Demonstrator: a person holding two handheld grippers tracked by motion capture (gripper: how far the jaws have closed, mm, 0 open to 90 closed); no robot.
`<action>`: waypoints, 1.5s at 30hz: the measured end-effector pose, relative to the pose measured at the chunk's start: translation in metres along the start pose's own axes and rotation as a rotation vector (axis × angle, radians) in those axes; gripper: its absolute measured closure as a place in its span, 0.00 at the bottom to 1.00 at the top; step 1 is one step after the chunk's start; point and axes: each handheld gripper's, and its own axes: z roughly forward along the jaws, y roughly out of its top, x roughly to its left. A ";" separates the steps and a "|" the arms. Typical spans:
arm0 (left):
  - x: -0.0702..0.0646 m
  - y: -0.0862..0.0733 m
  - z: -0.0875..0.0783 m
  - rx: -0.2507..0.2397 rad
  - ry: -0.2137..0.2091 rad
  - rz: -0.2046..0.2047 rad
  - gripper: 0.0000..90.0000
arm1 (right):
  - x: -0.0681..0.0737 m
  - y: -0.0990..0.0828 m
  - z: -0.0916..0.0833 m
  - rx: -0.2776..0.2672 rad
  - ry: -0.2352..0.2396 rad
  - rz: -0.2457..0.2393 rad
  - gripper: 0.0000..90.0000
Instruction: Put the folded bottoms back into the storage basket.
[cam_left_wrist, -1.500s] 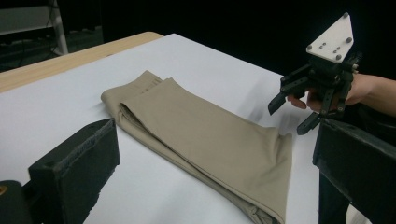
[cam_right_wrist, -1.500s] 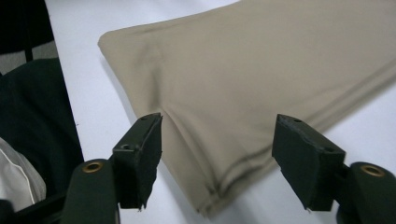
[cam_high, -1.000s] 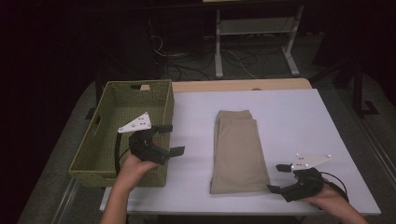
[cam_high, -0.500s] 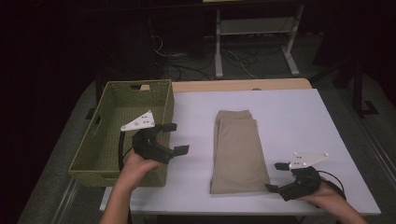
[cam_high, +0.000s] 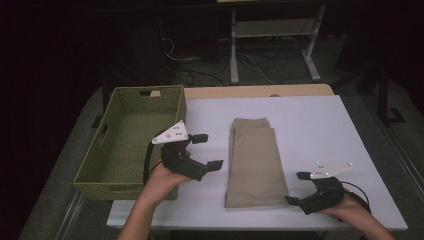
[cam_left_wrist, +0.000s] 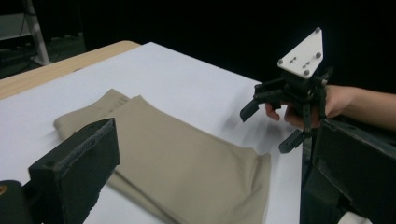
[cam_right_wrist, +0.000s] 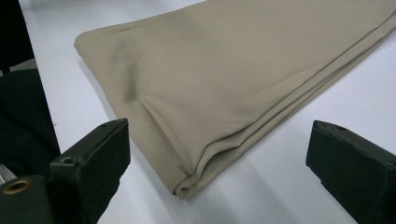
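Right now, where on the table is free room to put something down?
Bare white table lies right of the folded trousers, and a narrower strip between them and the basket. The basket looks empty. The near edge is crowded by both grippers.

Room is dark, most of the background goes to black; light falls mainly on the surface (cam_high: 310, 125), which is white and rectangular, with a light wood strip (cam_high: 260, 91) running along its far edge. Grey floor (cam_high: 75, 150) shows on both sides of it, carpet-like, texture hard to tell. Behind the surface stands a white metal frame (cam_high: 272, 35) with two legs and a low shelf between them, feet splayed on the floor. A tangle of dark cables (cam_high: 200, 70) lies on the floor next to it. Dark stand leg (cam_high: 387, 95) at the far right. Walls not discernible in the gloom.
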 end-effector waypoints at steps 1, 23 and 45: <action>-0.001 -0.001 0.002 0.000 -0.003 0.000 0.01 | 0.000 0.000 0.000 -0.001 0.000 0.000 0.07; -0.015 -0.045 0.061 0.128 -0.006 0.006 0.01 | -0.002 -0.001 -0.001 -0.010 0.003 0.003 0.08; 0.009 -0.076 0.096 0.229 0.079 -0.069 0.01 | 0.000 -0.003 -0.004 -0.013 -0.009 -0.003 0.08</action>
